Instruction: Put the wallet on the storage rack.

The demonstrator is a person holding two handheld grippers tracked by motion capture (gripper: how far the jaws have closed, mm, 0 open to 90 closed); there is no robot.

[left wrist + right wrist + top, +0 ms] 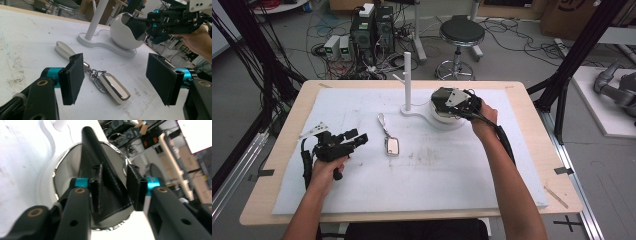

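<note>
Your right tongs (443,101) reach over the white egg-shaped bowl (446,119) at about one o'clock on the desk (522,165), wrist bent, jaws pointing down into the bowl's mouth. They stand slightly apart around the black leather wallet (105,182) that leans upright inside the bowl; the left pad touches it, the right pad stands just clear. Your left tongs (357,137) lie low at nine o'clock, jaws wide apart and holding nothing, aimed toward three o'clock at the key fob (392,145) on its chain. The white post stand (407,80) rises at twelve o'clock, just beside the bowl.
</note>
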